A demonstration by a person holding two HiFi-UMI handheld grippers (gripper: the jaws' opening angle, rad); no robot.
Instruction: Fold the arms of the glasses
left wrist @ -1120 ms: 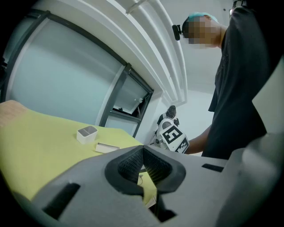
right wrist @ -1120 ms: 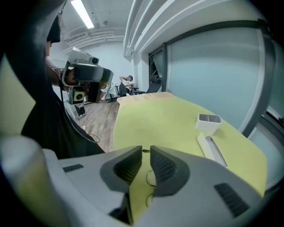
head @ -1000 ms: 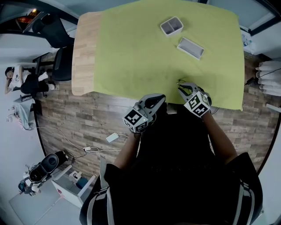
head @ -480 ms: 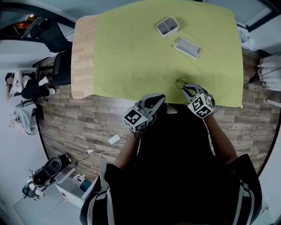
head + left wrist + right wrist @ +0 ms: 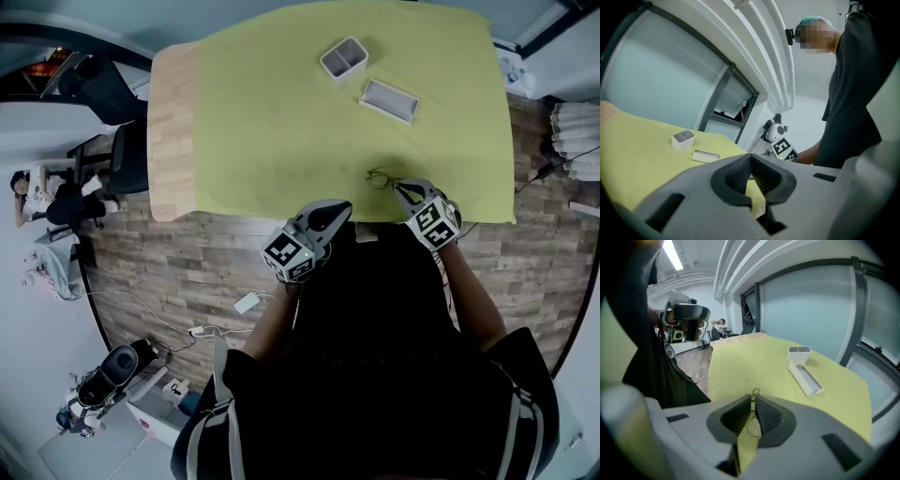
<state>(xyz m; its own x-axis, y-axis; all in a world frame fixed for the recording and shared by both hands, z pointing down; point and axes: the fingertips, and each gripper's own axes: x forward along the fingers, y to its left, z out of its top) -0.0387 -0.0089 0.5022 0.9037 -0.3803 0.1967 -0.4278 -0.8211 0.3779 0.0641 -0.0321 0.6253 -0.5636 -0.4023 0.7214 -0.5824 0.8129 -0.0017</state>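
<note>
Though well beyond glasses [image 5: 380, 179], box [image 5: 343, 58], tray [image 5: 388, 100].

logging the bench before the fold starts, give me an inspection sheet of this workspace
surface: wooden table under a yellow-green cloth
job's things: thin wire-frame glasses near the cloth's front edge; arms too small to judge
clutter: white two-compartment box; white oblong tray, both apart from the glasses
grippers: right gripper shut on the glasses' wire; left gripper shut, empty
cables: white cable with adapter on the floor
surroundings: wood-plank floor, black office chair, seated person far left
</note>
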